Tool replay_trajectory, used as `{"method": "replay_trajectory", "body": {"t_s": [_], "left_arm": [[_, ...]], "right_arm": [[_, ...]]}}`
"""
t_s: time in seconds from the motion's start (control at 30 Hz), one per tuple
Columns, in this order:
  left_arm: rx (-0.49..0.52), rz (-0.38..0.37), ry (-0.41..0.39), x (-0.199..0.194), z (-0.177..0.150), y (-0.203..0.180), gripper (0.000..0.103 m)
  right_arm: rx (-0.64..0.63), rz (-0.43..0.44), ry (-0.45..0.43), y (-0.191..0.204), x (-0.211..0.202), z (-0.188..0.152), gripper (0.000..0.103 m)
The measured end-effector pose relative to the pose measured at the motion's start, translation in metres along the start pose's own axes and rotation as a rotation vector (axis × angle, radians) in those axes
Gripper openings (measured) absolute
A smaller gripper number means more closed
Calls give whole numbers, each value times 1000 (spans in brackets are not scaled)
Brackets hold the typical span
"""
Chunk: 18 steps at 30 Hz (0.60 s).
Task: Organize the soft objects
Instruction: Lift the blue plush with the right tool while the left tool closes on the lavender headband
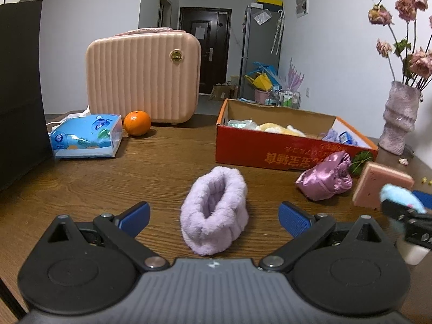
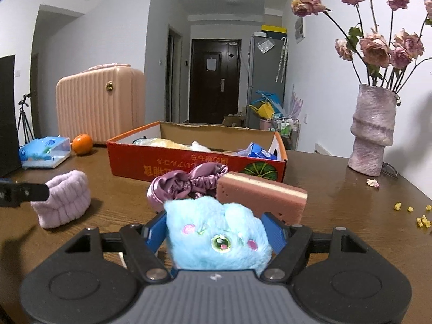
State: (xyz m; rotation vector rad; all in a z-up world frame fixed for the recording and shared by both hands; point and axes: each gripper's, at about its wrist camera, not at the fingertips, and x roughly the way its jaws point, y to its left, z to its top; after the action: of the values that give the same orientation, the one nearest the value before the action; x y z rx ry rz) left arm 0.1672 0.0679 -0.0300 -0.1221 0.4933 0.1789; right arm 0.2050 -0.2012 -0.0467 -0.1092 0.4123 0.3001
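Brown wooden table (image 1: 151, 167) in a white-walled room, dark door at the back of the hallway. Orange cardboard box (image 2: 189, 162) sits mid-frame in the right wrist view, a few soft items already inside. Pink suitcase (image 1: 143, 78), orange (image 1: 137, 123) and tissue pack (image 1: 86, 140) at upper left of the left wrist view; vase (image 2: 372, 135) with dried roses at the right edge.

Left gripper (image 1: 213, 218): fingers spread wide, nothing pinched; lilac fluffy headband (image 1: 214, 210) lies on the table between them, not touching either pad.

Right gripper (image 2: 218, 232): blue pads pressed into both sides of a blue plush toy (image 2: 218, 232), lower centre of the right wrist view, toy held clear of the table. It shows at the right edge of the left wrist view too.

Purple satin scrunchie (image 2: 189, 186) and pink sponge (image 2: 262, 197) lie just in front of the box, touching or nearly touching each other
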Motion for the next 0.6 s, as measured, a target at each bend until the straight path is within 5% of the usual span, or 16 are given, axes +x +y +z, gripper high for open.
{"method": "replay_trajectory", "body": {"t_s": [0.6], "left_arm": [[68, 0, 71, 57, 3, 12, 103]], "right_arm": [[8, -17, -6, -3, 0, -1, 74]]}}
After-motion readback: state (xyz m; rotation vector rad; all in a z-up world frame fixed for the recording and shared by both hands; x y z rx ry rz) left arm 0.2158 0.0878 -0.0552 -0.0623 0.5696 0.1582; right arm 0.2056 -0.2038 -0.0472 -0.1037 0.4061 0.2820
